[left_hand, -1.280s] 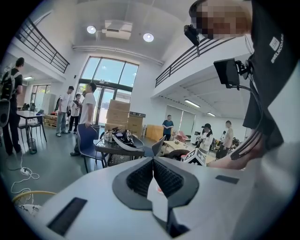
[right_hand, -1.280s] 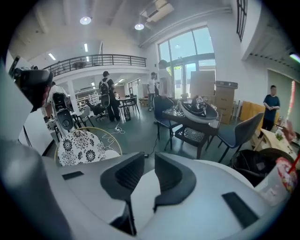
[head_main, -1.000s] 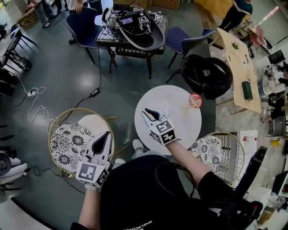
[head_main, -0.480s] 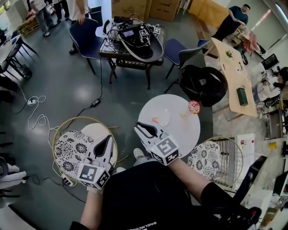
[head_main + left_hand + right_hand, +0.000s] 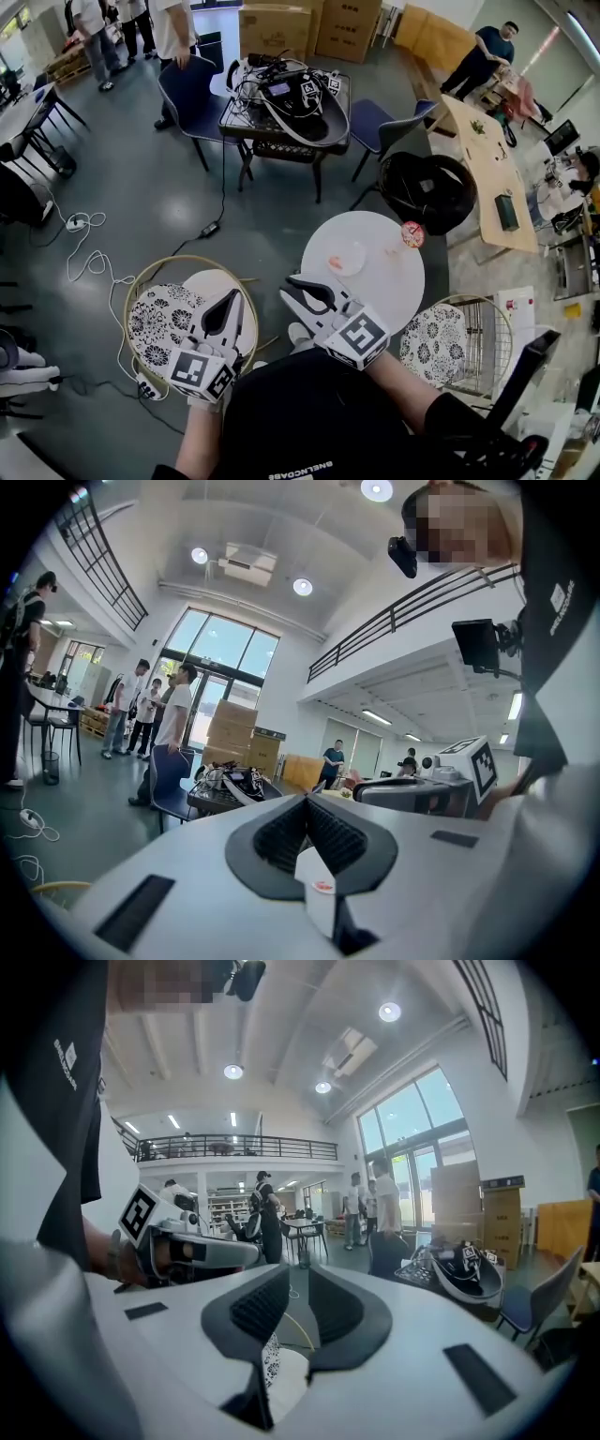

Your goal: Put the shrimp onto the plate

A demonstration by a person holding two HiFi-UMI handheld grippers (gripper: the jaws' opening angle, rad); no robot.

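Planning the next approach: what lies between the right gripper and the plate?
Only bare white table, as the head view shows; nothing stands between the right gripper and the plate.

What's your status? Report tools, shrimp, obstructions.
Left tool shut, empty. Right tool open, empty, by the round table's near edge. Shrimp on the plate. Small red item at table's rim, clear of the plate.

Round white desk (image 5: 386,289) — one pale plate (image 5: 349,251) lies near its far-left side, a small red-patterned disc (image 5: 411,234) at the far-right edge — both well apart.
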